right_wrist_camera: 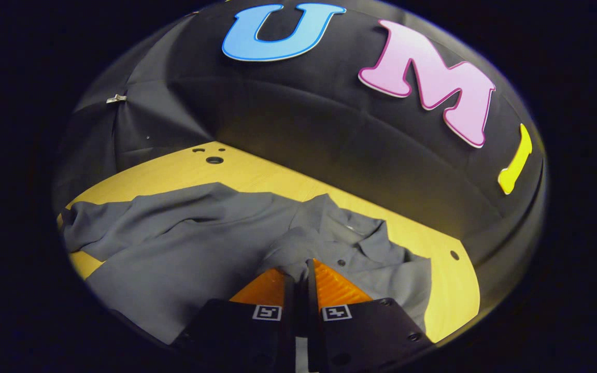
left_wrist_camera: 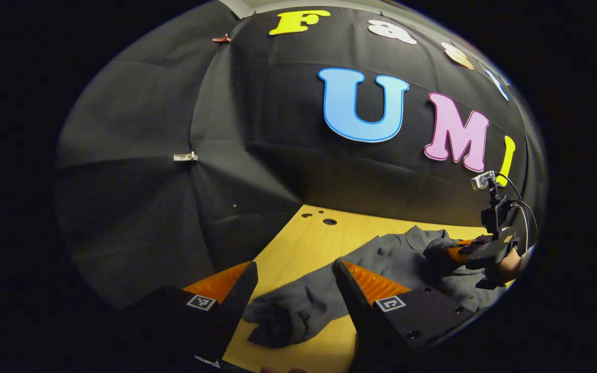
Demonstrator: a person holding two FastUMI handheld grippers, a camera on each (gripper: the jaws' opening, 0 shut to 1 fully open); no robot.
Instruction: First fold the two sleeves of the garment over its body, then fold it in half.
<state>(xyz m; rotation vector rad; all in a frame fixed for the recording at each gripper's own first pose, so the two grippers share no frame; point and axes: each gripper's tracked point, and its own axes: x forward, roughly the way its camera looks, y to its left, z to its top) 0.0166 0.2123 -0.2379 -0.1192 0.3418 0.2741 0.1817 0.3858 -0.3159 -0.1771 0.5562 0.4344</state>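
A: Where's your garment (right_wrist_camera: 195, 233) lying?

B: It's a grey collared shirt spread on the wooden bench (right_wrist_camera: 257, 173), its collar (right_wrist_camera: 347, 220) towards the bench's back edge, just below the black cloth wall (right_wrist_camera: 298, 119). In the right gripper view its body reaches from the near edge up towards the back, and one sleeve (right_wrist_camera: 94, 220) stretches out flat towards the bench's left edge.

A: And your right gripper (right_wrist_camera: 298, 269)?

B: Your fingers there are pressed together on a bunched fold of grey cloth that looks like the other sleeve, lifted over the shirt's chest just below the collar. The cloth humps up right at the fingertips. In the left gripper view you can see that same gripper (left_wrist_camera: 467, 254) far off at the bench's right side, over the shirt (left_wrist_camera: 402, 259), with a bit of your hand (left_wrist_camera: 513, 264) behind it and a small camera (left_wrist_camera: 484, 180) riding on top.

A: What about your left gripper (left_wrist_camera: 296, 274)?

B: Its fingers stand wide apart, holding nothing. Between them you look down on the loose sleeve (left_wrist_camera: 290, 311), crumpled at its cuff, lying on the bench near its front edge. The fingers hover above the cloth; I can't tell whether they touch it.

A: Anything else on the bench?

B: A few small round holes (left_wrist_camera: 329, 221) near its back corner.
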